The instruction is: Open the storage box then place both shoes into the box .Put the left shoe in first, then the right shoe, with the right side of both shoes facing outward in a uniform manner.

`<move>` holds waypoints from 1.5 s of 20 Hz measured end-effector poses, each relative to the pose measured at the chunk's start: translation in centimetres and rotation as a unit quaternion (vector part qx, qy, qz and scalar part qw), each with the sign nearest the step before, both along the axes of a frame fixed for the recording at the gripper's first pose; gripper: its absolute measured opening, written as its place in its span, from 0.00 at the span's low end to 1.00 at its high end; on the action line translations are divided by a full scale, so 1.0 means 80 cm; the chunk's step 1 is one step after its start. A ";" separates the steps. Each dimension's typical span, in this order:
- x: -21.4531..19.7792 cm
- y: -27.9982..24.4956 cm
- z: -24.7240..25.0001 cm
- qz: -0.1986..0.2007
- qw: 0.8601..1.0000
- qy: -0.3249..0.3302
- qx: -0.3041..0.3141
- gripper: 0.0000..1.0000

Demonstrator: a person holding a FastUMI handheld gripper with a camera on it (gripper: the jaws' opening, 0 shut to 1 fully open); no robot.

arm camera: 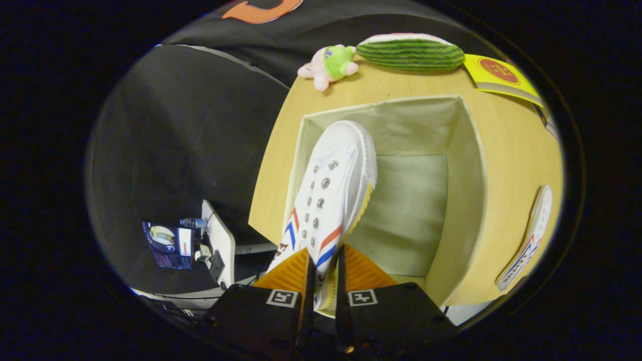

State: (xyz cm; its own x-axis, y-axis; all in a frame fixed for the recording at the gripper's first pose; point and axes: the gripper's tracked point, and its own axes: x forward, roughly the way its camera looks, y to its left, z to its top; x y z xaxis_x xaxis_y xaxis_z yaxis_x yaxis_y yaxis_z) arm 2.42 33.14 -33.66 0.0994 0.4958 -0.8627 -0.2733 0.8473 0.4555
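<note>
**Shoe one held over the open box, shoe two waiting on the table**

Shoes first: the white canvas sneaker with red and blue stripes and metal eyelets [328, 200] is pinched at its heel end between the two fingers of the gripper [324, 271], both pads pressing its sides. Its toe points away from the fingers, over the near-left part of the cream fabric storage box [466, 165], close along the left wall. I cannot tell whether the sole touches the floor of the box or hangs above it.

The box stands open on the round pale wooden table [516, 145], so the opening step looks done. The first shoe seems partly in but not released. The second white sneaker with matching stripes [529, 235] lies on the table just beside the box's right wall, untouched; it is left to do, and so is checking which side of each shoe faces outward.

Inside, the room to the right of the held shoe is wide and bare, enough, I judge, for the second shoe. The left wall is the tight edge; the toe sits near it. Beyond the box a pink and green plush toy [331, 64], a striped green watermelon-slice cushion [411, 52] and a yellow card [496, 74] sit at the far table edge, well apart from the work.
</note>
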 end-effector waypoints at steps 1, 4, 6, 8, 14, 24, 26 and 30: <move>-0.003 0.006 -0.002 -0.003 1.000 0.012 0.014 0.31; -0.002 0.012 0.006 0.001 0.999 0.019 0.031 0.76; 0.008 0.011 0.016 0.012 0.999 -0.015 0.028 0.98; 0.017 0.003 0.038 0.020 0.998 -0.060 0.025 0.98; 0.042 -0.053 0.118 0.043 0.979 -0.197 0.014 0.98; 0.075 -0.282 0.151 -0.040 0.954 -0.293 -0.051 0.99; 0.073 -0.339 0.140 -0.074 0.954 -0.283 -0.065 0.99; 0.063 -0.438 0.102 -0.122 0.957 -0.248 -0.091 0.99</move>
